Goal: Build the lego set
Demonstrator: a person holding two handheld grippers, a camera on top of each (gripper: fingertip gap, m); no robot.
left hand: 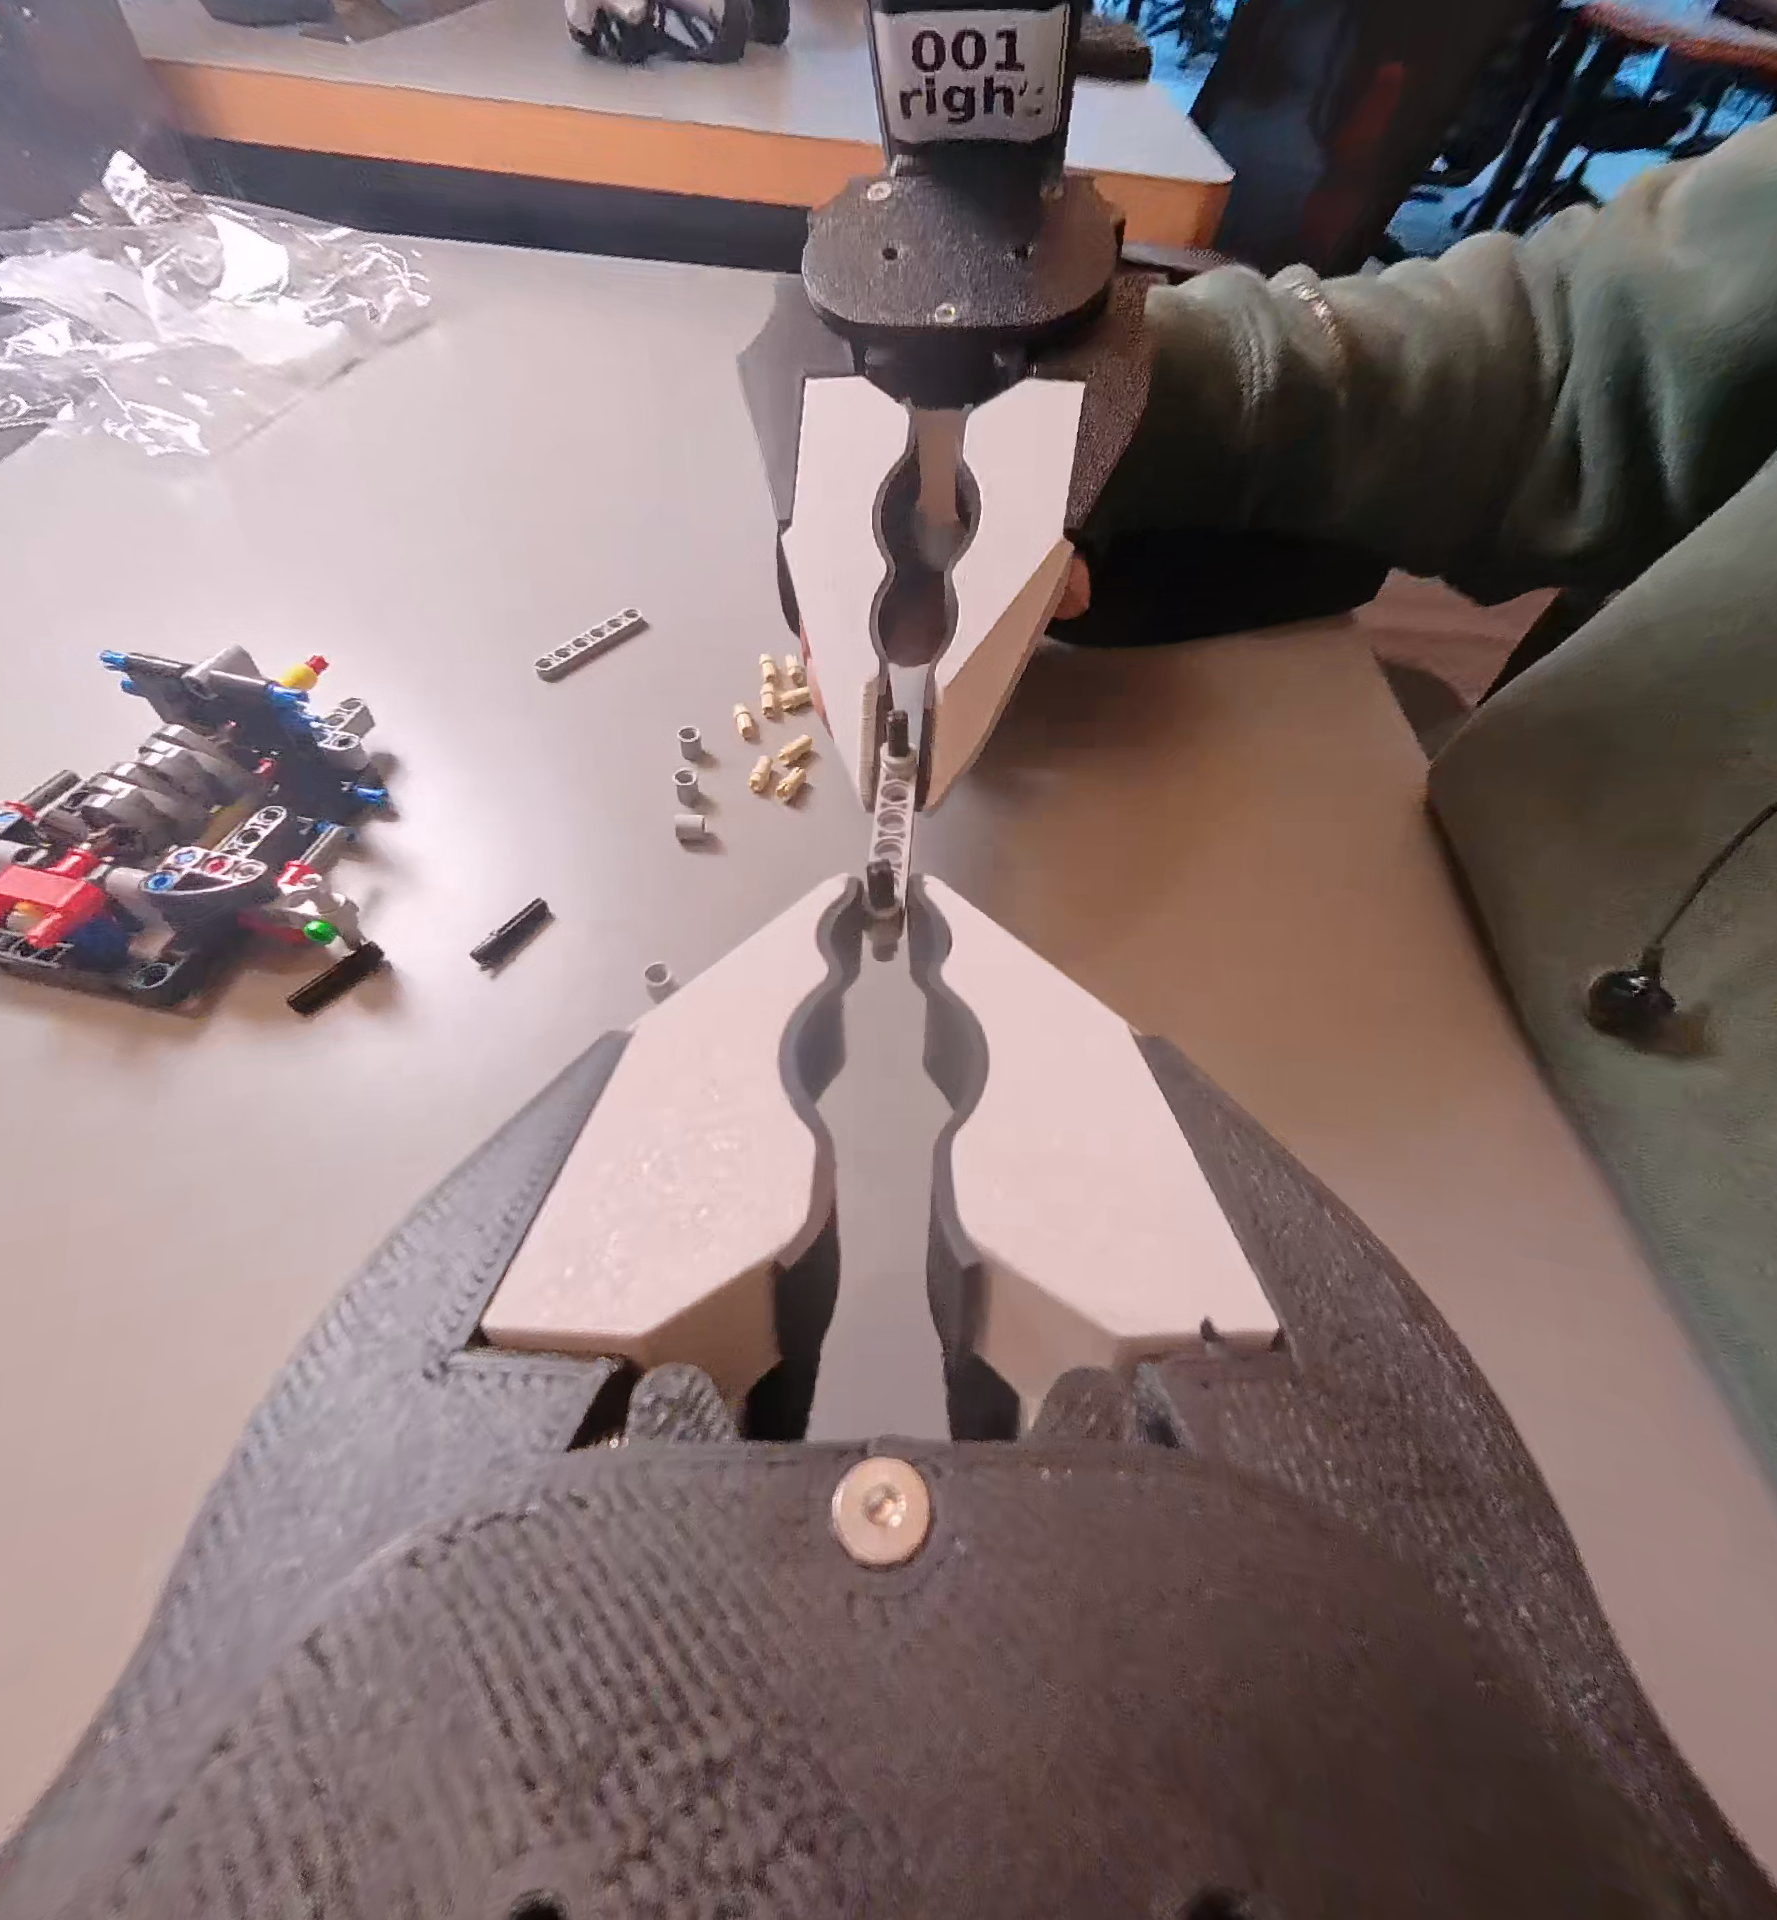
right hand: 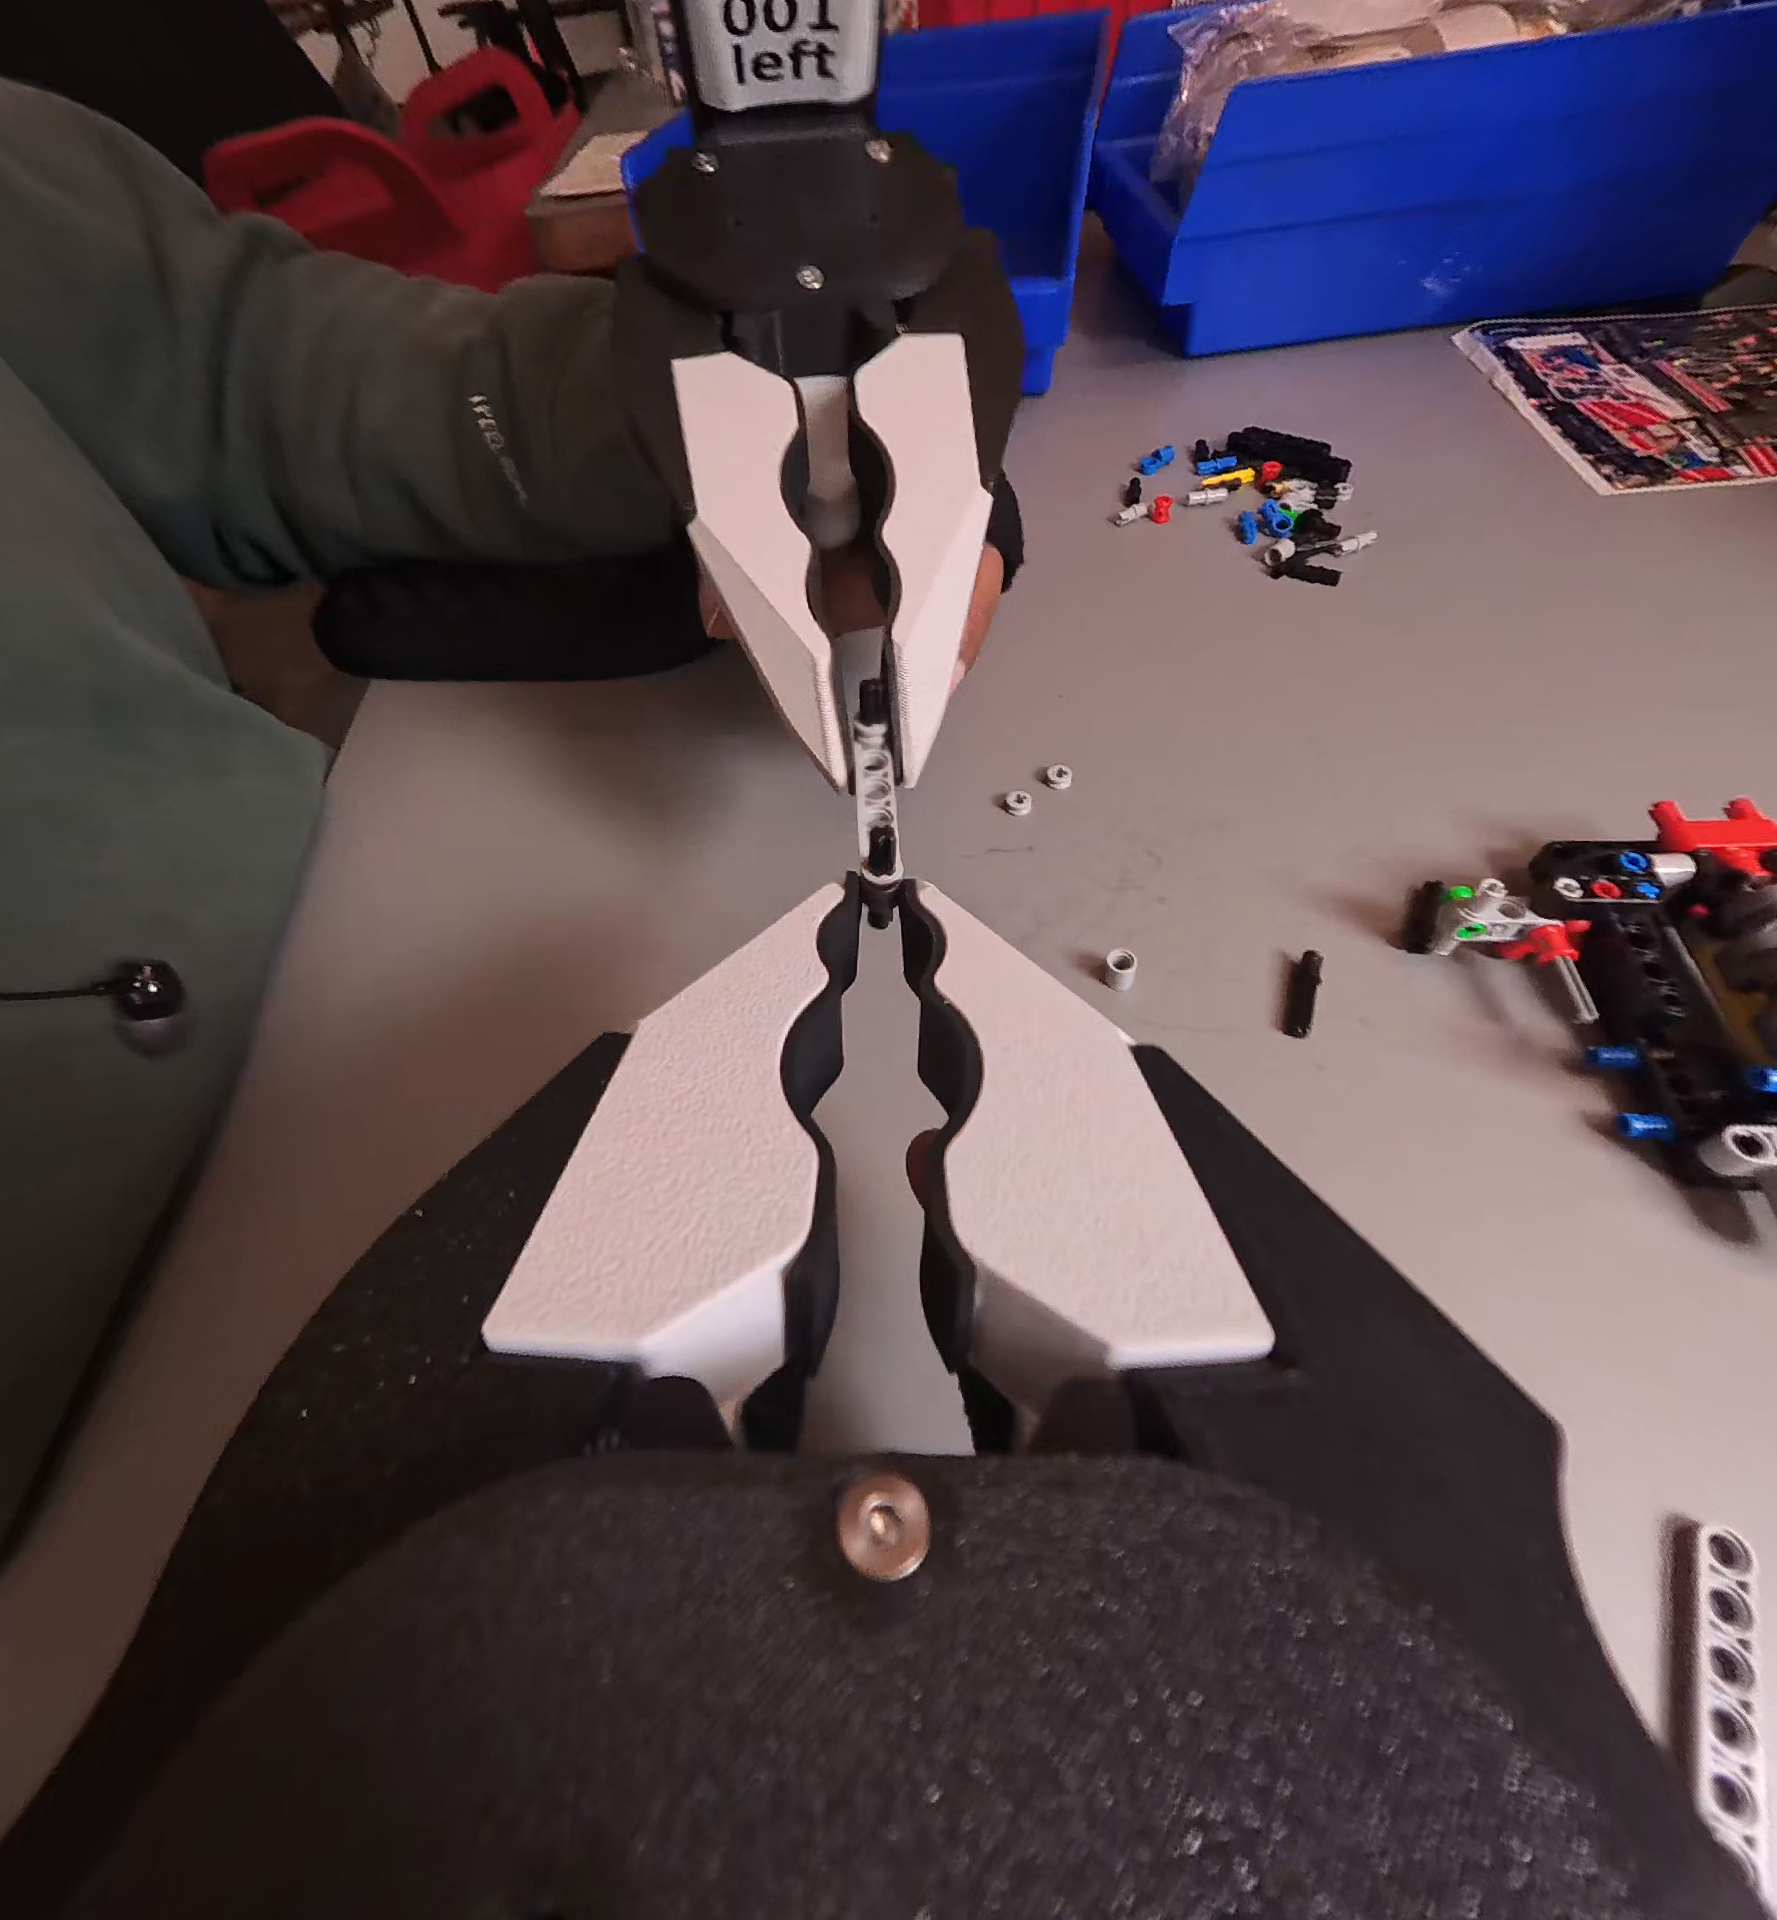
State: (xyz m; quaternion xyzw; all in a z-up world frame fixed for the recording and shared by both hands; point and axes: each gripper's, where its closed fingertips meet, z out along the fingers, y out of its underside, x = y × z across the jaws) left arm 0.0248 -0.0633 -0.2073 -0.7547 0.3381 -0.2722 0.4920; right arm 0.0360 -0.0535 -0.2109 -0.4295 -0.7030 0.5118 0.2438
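Observation:
A short white beam [left hand: 891,816] with a black pin at each end hangs in the air between my two grippers. My left gripper [left hand: 882,906] is shut on its near end in the left wrist view. My right gripper [left hand: 899,743] faces it and is shut on the far end. In the right wrist view the beam [right hand: 876,795] runs from my right gripper [right hand: 876,896] up to my left gripper [right hand: 871,748]. The half-built black, grey and red model [left hand: 167,831] lies on the grey table, apart from both grippers; it also shows in the right wrist view [right hand: 1694,987].
Loose on the table are a grey beam [left hand: 593,646], tan pins [left hand: 775,727], grey bushes [left hand: 692,779], black pins [left hand: 510,933] and a pile of small parts [right hand: 1258,509]. An instruction booklet [right hand: 1673,395], blue bins [right hand: 1435,208] and plastic bags [left hand: 167,312] lie farther off. A green sleeve [left hand: 1486,436] reaches in. The grippers are tip to tip, or close to it. From the right gripper's tips to the grey beam [left hand: 593,646] is close to 15 centimetres. My right wrist view [right hand: 1685,1660] looks at it from another angle.

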